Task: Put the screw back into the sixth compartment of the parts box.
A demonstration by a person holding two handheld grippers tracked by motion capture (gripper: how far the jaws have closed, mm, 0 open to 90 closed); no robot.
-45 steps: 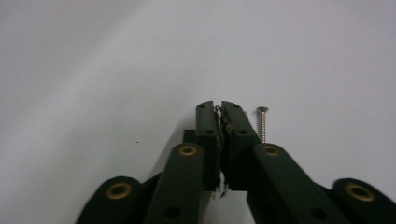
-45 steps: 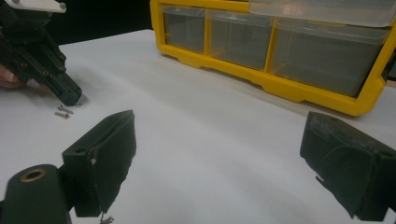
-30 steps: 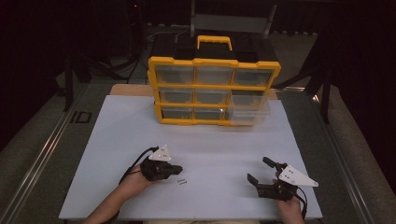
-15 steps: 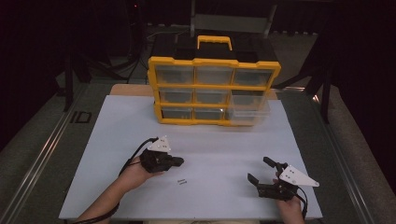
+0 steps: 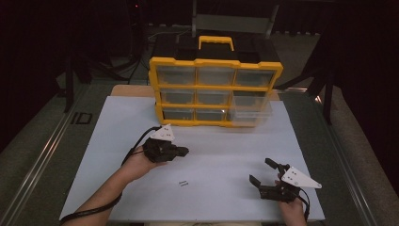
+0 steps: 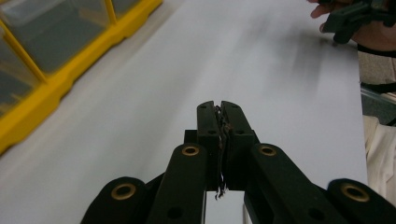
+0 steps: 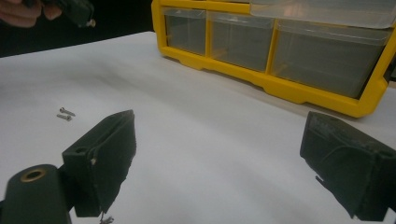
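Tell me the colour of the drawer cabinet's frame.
Yellow; the drawer cabinet shows best in the high view.

blurred: yellow drawer cabinet (image 6: 42, 88) | too small: thing in left gripper (image 6: 221, 112), maybe a screw

A yellow-framed organizer (image 5: 215, 92) with clear drawers and a black top stands on a white table sheet (image 5: 221, 165). Both grippers, left (image 5: 184, 151) and right (image 5: 262, 173), are black with grey plates; the two screws (image 5: 183, 183) are silvery.

Two small screws (image 5: 183, 183) are glinting like bare metal on the matt white board (image 5: 226, 155). The organiser (image 5: 215, 92) is showing glossy yellow plastic around clear plastic drawers.
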